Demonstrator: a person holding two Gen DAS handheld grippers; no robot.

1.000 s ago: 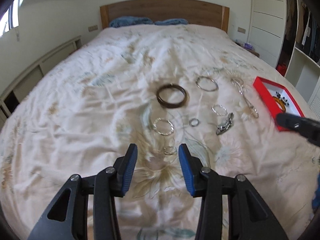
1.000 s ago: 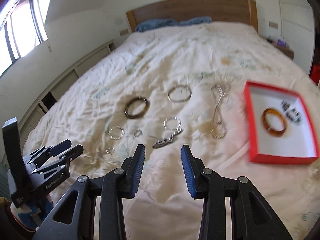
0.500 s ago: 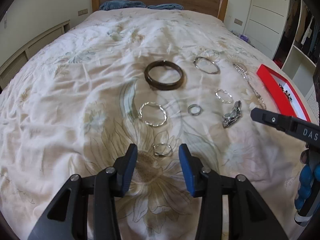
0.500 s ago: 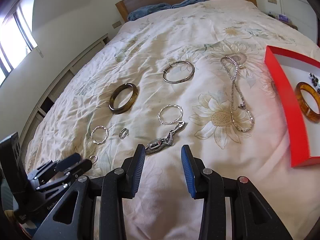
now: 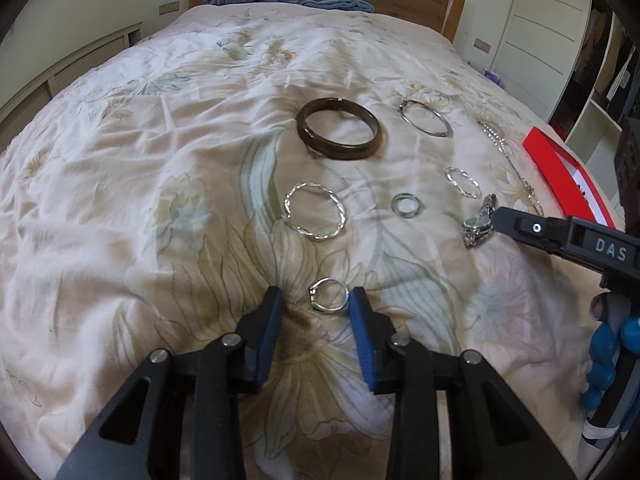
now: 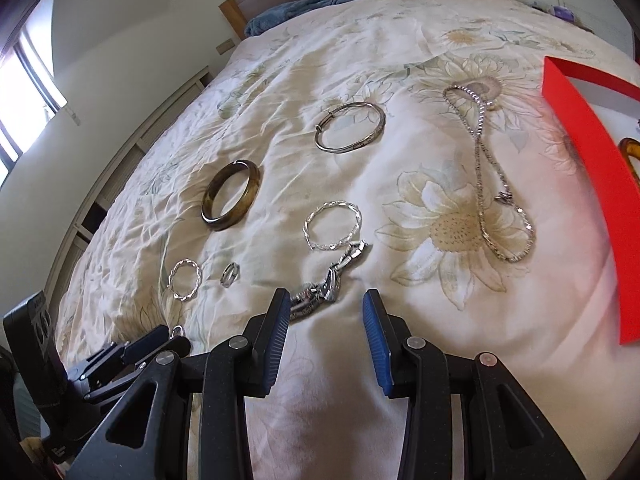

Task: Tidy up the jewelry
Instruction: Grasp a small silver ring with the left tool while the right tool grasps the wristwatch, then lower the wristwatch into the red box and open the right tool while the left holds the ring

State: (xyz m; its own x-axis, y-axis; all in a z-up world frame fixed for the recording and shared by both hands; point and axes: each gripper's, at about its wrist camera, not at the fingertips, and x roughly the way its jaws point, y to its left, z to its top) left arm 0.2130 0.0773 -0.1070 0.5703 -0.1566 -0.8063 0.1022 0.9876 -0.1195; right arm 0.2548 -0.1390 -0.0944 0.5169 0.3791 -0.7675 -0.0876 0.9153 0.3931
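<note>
L gripper (image 5: 316, 304): angled down over bedspread (image 5: 120, 200), jaws just narrowing, small silver ring (image 5: 329, 301) between pads, right pad touching it, left pad apart.
R gripper (image 6: 325, 312): tilted down, jaws part-open, nothing gripped; watch (image 6: 320, 292) beside left pad.
Red box (image 6: 592, 168): far right.

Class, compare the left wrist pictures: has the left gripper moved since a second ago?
Yes. The left gripper has come forward and down toward the bedspread: the small silver ring now lies between its jaws, which have just been closing.
</note>
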